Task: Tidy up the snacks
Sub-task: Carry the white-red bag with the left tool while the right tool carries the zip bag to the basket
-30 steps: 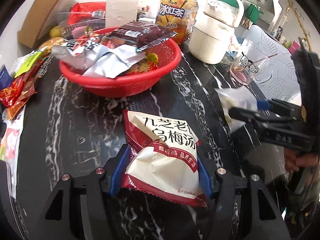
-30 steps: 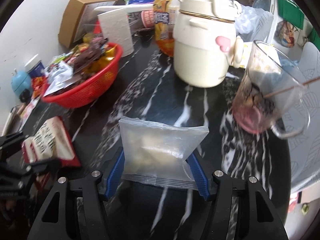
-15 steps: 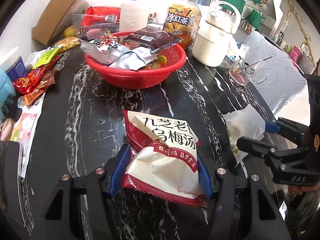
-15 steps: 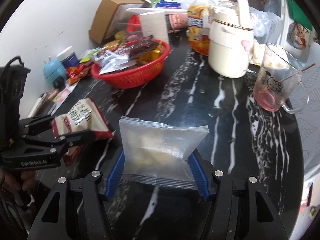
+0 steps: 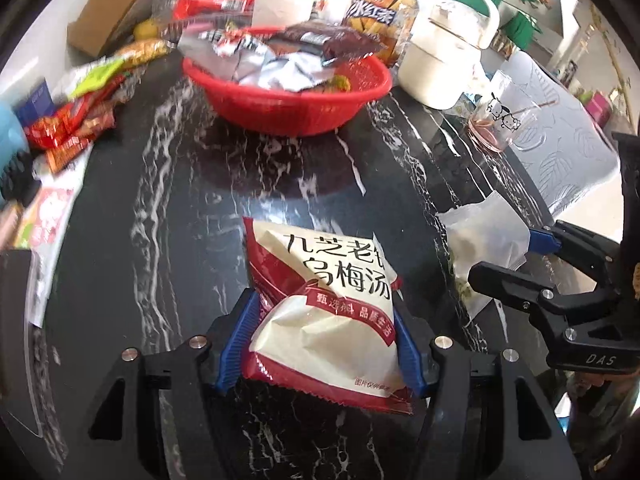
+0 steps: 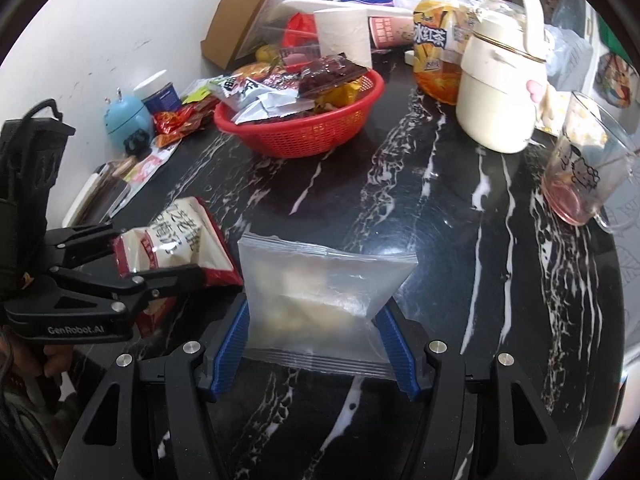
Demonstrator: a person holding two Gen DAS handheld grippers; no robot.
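A red and white snack packet (image 5: 328,300) with printed characters is held above the black marble table (image 5: 160,280), pinched between the blue pads of my left gripper (image 5: 322,344), whose jaws are opening slightly. My right gripper (image 6: 314,340) is shut on a clear plastic bag (image 6: 320,288) of pale snacks. Beyond both stands a red basket (image 5: 288,108) heaped with wrapped snacks; the right wrist view shows the same basket (image 6: 304,136). The two grippers hang side by side: the right gripper (image 5: 532,264) shows at the left view's right edge, the left gripper (image 6: 152,256) at the right view's left edge.
A cream jug (image 6: 500,92), an orange drink bottle (image 6: 436,52) and a glass mug (image 6: 580,176) stand to the right of the basket. Loose snack packets (image 5: 72,120), a blue gadget (image 6: 128,120) and a cardboard box (image 6: 248,12) crowd the left, along the wall.
The right wrist view has swung left: jug and mug slid right, basket and left gripper came into view. The left view drew back a little from the basket. Both packets stay gripped.
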